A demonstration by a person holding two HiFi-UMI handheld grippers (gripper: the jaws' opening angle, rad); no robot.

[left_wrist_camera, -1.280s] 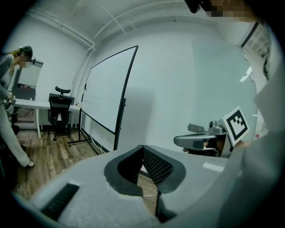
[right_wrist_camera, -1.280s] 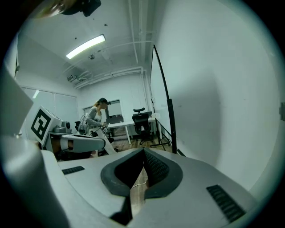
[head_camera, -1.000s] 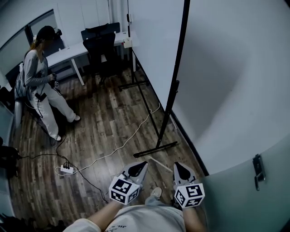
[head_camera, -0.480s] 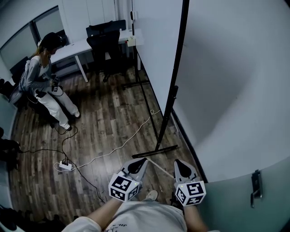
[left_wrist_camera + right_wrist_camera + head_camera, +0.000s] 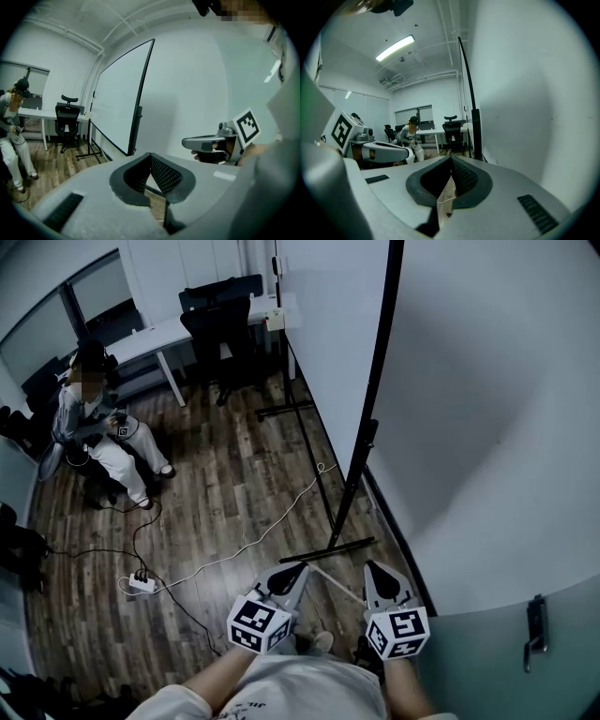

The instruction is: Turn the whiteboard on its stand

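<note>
The whiteboard [image 5: 323, 343] stands upright on its black stand [image 5: 330, 550], seen almost edge-on, with its black side frame [image 5: 375, 399] running up the middle of the head view. Both grippers hang low in front of my body, short of the stand's near foot and apart from the board. The left gripper [image 5: 292, 570] is shut with nothing in it, and so is the right gripper [image 5: 375, 568]. In the left gripper view the board [image 5: 119, 103] is ahead at the left, beyond the shut tips [image 5: 151, 157]. In the right gripper view its edge [image 5: 471, 108] rises just right of the shut tips [image 5: 451, 160].
A white wall [image 5: 487, 409] runs close behind the board. A door with a handle [image 5: 536, 629] is at the lower right. A person [image 5: 94, 427] is at the left, near a desk [image 5: 169, 338] and office chair [image 5: 220, 329]. A power strip [image 5: 139, 585] and cables [image 5: 253, 542] lie on the wooden floor.
The head view has swung slightly, so the board's frame sits a little more to the right. The person at the left has shifted back and lower. Both grippers stay low and shut.
</note>
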